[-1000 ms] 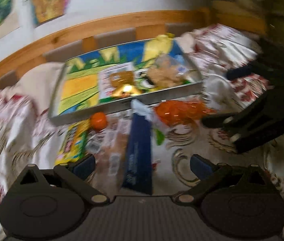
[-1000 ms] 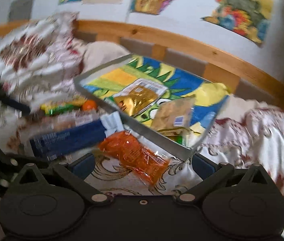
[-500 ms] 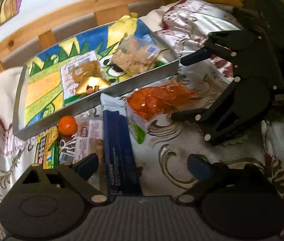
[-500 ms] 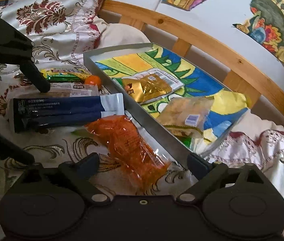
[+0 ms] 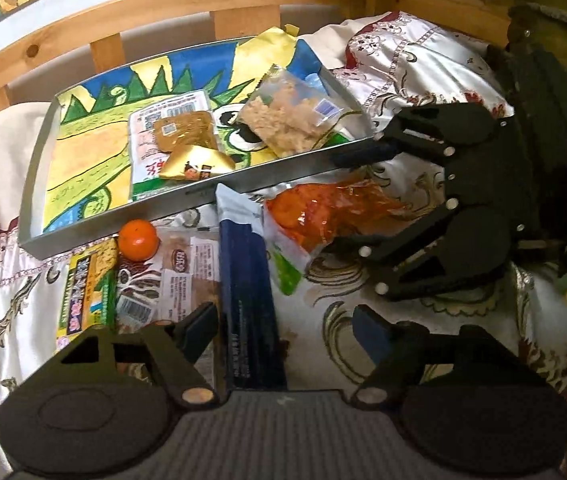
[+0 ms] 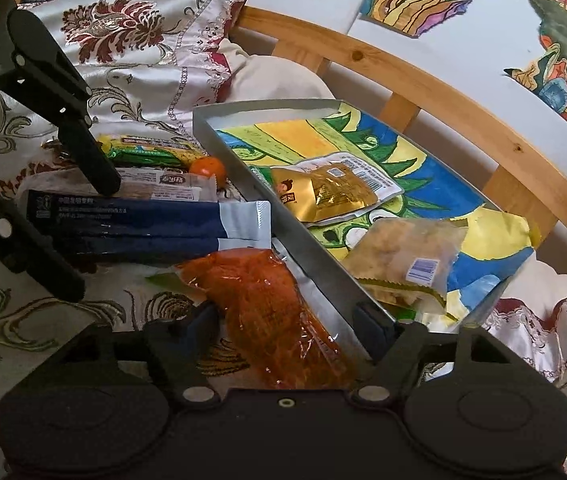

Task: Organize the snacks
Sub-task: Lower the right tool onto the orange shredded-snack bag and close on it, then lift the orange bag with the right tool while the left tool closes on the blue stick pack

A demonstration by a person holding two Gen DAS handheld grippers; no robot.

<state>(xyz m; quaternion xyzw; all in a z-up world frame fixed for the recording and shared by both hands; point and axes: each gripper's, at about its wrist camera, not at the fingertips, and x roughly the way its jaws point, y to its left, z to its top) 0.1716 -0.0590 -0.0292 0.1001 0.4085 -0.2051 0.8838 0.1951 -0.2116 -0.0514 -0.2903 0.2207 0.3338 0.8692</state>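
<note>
- Sorting of snacks into a tray is shown partly done, as judged from the layout: three packets lie inside the tray, while five items are left outside it on the bed [image 5: 363, 320].
- The tray [image 5: 107, 216], a shallow grey-walled box lined with a painted sheet, is seen resting on the bed beside the wooden bed rail [image 5: 163, 12]. Its near wall is met by the ends of the packets that lie outside.
- Inside the tray, a white packet [image 5: 151, 148] is found near the middle, with a gold packet [image 5: 191, 160] lying on it. A clear bag of pale crumbly snack [image 5: 287, 120] is seen toward the tray's right end, its edge resting on the wall.
- Outside, from largest to smallest, are listed: a long dark-blue packet [image 5: 247, 296], an orange packet [image 6: 271, 312], a brown-and-white packet [image 5: 163, 280], a yellow-green packet [image 5: 87, 292] and a small orange fruit [image 5: 138, 239].
- The left gripper [image 5: 283, 328] is held over the dark-blue packet. Its jaws have just been closing and are still parted; the packet lies between them, not visibly pressed.
- The right gripper [image 6: 287, 324] is held over the orange packet. Its jaws have likewise been closing, and the packet lies between them; contact at the pads cannot be confirmed.
</note>
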